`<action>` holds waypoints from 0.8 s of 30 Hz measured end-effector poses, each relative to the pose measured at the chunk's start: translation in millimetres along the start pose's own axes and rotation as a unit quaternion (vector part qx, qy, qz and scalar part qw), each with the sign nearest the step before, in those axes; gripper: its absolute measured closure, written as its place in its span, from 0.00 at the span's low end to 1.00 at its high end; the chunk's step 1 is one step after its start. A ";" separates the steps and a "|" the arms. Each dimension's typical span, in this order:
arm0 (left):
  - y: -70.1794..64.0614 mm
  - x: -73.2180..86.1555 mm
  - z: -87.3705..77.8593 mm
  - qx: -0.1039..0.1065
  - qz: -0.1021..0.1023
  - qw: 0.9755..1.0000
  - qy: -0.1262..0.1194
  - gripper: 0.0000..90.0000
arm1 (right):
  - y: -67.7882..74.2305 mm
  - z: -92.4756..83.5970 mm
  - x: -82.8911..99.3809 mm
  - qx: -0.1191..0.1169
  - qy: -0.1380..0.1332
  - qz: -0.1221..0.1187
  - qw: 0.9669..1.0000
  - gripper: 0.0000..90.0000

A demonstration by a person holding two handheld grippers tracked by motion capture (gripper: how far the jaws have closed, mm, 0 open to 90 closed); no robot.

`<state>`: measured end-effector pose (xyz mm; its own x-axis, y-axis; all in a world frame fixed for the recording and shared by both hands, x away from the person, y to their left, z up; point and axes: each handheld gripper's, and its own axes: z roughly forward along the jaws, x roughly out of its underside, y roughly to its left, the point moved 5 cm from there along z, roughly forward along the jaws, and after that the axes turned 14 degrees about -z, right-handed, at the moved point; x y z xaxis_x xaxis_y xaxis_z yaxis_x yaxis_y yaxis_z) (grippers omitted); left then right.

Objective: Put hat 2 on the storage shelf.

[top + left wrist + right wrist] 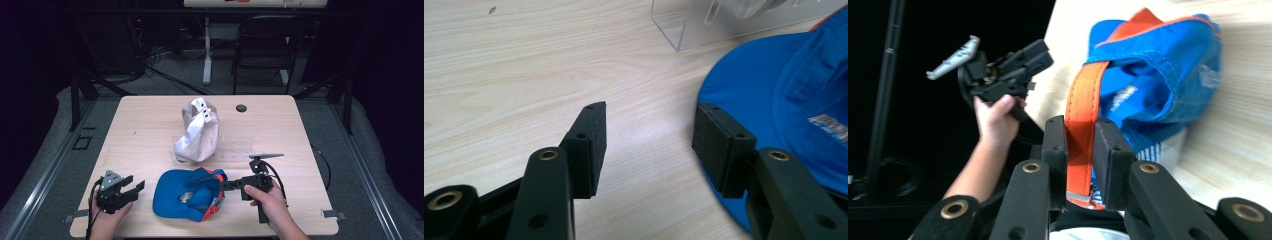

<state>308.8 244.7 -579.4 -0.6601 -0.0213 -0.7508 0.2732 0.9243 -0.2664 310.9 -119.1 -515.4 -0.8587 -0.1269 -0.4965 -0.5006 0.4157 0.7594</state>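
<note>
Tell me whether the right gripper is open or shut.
Shut. The right gripper pinches the orange strap of the blue cap between both pads.

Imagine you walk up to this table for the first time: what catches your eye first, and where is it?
The bright blue cap at the near edge of the table stands out first, its orange strap clamped in the right tongs. Behind it, mid-table, a white cap sits propped up. At the near left, the left tongs stand open beside the blue cap's brim, with nothing between them.
</note>
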 end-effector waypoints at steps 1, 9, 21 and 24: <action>0.0 0.0 0.0 0.000 0.001 1.000 0.000 0.54 | 0.8 -3.0 -1.8 -0.013 0.002 0.000 1.000 0.86; 0.2 0.1 -0.3 0.000 0.003 1.000 0.008 0.54 | 16.5 -13.4 -20.5 -0.069 -0.014 0.030 0.997 0.86; 0.0 0.3 0.2 0.000 0.004 1.000 0.009 0.54 | 50.9 -16.1 -50.1 -0.114 -0.036 0.029 0.992 0.86; 0.3 0.3 0.1 -0.001 0.005 1.000 0.009 0.54 | 56.9 -19.2 -55.3 -0.113 -0.040 0.026 0.992 0.86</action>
<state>308.7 244.9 -579.7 -0.6691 -0.0050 -0.7432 0.2791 0.9251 -0.2575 327.8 -105.7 -436.7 -0.8773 -0.0340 -0.4787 -0.4748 0.2062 0.8556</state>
